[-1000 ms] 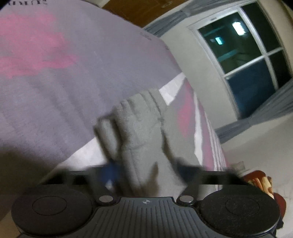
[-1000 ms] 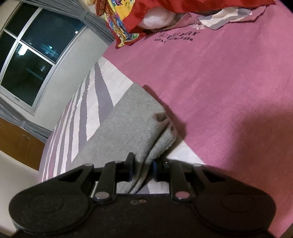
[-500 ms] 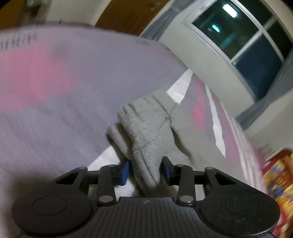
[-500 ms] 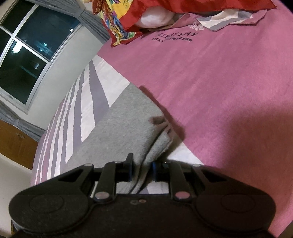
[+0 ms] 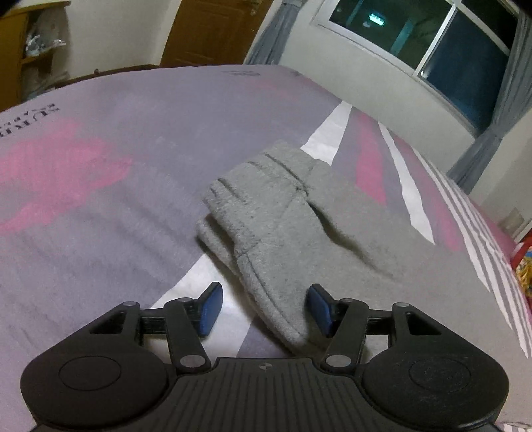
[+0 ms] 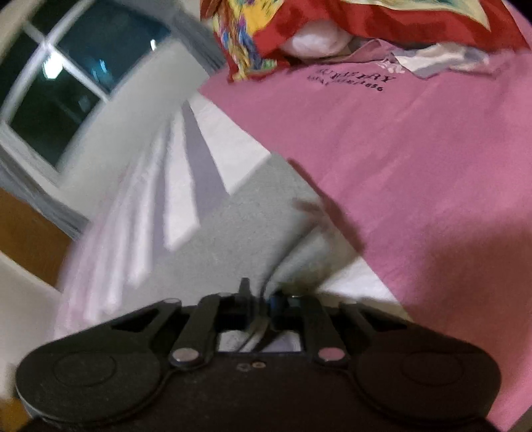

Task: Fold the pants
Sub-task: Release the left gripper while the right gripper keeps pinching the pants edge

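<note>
The left gripper [image 5: 262,307] is opening, letting go of the gray pants [image 5: 276,212] on the bed [image 5: 99,186]. The right gripper [image 6: 261,299] pinches an edge tight. Next, fold toward twelve o'clock.

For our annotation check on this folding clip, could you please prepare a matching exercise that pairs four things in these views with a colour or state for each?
Column one:
1. left gripper
2. right gripper
3. pants
4. door

Column two:
A. brown wood, beyond the far end of the bed
B. jaws apart and opening, pads clear of the cloth between them
C. grey, lying folded on the bed cover
D. jaws pinched on grey cloth

Right pairs: 1-B, 2-D, 3-C, 4-A
</note>
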